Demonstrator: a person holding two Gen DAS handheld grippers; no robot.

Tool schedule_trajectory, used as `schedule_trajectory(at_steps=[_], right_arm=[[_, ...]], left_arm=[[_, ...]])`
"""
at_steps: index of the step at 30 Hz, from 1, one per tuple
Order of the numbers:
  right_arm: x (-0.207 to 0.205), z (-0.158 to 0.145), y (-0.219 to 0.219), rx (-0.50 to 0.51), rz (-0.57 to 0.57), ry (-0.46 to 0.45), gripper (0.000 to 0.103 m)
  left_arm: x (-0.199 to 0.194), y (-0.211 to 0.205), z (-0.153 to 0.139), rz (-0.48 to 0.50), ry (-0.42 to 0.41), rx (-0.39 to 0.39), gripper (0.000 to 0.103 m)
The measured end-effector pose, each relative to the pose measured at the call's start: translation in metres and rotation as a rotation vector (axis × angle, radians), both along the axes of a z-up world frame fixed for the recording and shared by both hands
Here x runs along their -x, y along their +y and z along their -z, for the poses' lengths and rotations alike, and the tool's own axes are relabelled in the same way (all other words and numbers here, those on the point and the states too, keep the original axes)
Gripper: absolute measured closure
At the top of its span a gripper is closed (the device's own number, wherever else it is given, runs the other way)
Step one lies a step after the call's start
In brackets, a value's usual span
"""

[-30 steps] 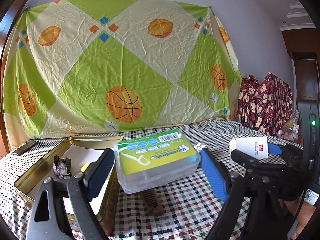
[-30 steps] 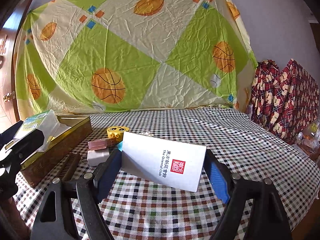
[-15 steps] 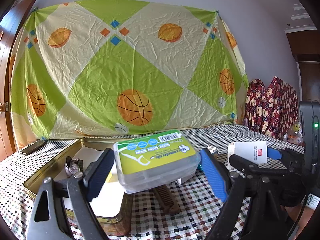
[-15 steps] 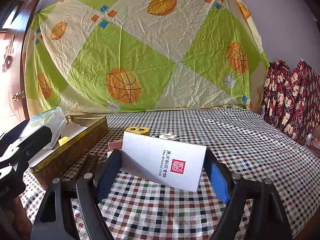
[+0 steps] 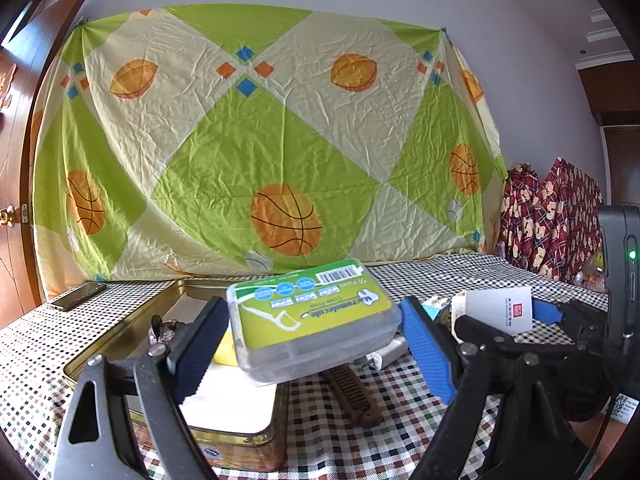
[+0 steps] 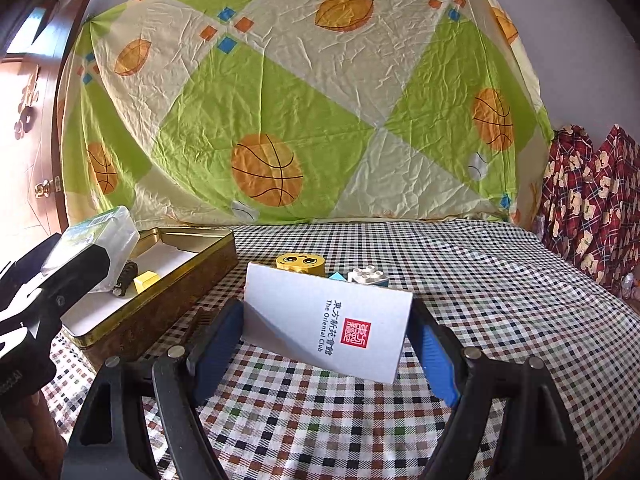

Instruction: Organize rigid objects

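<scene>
Floss box (image 5: 314, 320): rigid, light, slick plastic, clamped by its short ends in your left claw (image 5: 316, 334) above the gold tin (image 5: 120, 334)'s near corner. Card box (image 6: 326, 326): stiff, light, gripped by its edges in your right claw (image 6: 328, 344) over the table (image 6: 460, 264). Both now ride higher than a second ago.

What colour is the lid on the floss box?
Green, on the floss box; the left wrist view shows it best.
</scene>
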State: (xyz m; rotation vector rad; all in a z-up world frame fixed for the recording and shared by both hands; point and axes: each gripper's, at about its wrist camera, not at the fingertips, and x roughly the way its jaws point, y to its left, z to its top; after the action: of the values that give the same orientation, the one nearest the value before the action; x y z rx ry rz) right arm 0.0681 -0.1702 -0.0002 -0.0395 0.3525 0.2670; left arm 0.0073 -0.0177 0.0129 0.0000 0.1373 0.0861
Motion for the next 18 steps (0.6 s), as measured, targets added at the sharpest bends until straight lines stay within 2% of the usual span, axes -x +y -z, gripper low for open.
schedule_trajectory(at_steps=[18], right_arm=[[0.002,0.001,0.032,0.03,-0.057,0.013,0.02]], left_arm=[[0.003,0.037,-0.002,-0.061,0.007,0.052,0.016]])
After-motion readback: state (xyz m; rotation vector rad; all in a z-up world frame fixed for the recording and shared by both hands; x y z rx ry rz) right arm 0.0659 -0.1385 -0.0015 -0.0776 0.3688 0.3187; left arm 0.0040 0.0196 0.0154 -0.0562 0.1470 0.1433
